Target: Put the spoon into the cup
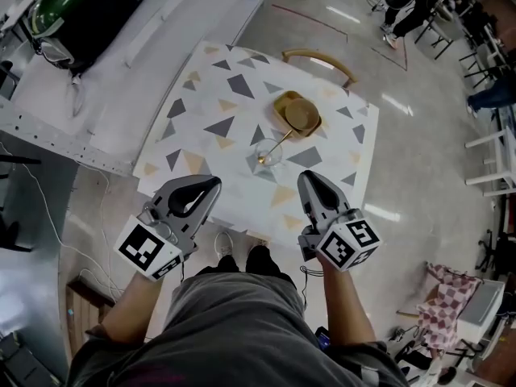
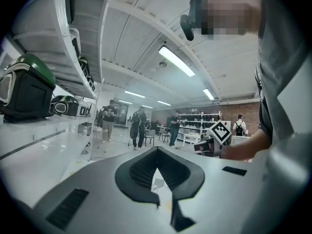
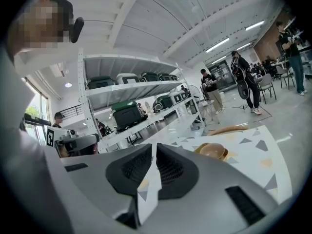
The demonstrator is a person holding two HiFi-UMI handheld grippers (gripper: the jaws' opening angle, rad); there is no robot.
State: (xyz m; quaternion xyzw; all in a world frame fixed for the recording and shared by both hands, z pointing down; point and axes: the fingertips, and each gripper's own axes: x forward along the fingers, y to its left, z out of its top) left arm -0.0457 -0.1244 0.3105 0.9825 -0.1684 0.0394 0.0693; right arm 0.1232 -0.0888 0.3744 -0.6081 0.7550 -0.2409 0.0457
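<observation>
Already the golden spoon stands in the clear glass cup, with its bowl down inside and its handle leaning out over the rim toward the wooden bowls. The cup sits on the white surface, which is patterned with grey and tan triangles, and it is somewhat toward our side of the middle. The bowls, one nested in the other, lie just beyond the cup, near it but not touching the glass. A wooden chair stands at the far edge.

We hold both tools over the near edge of the surface, well apart from the cup, one on either side of it. Our left tool has its jaws brought together at the tips, with nothing between them. Its own view shows only a patch of the surface through the hollow behind the tips. Our right tool has its jaws a narrow slit apart, and only the patterned surface shows through that slit, so it grips nothing. In the right gripper view we see the bowls ahead and to the right, with the chair's curved back past them.

To our left runs white shelving carrying a dark green case. Both gripper views show several people standing farther back in the room.
</observation>
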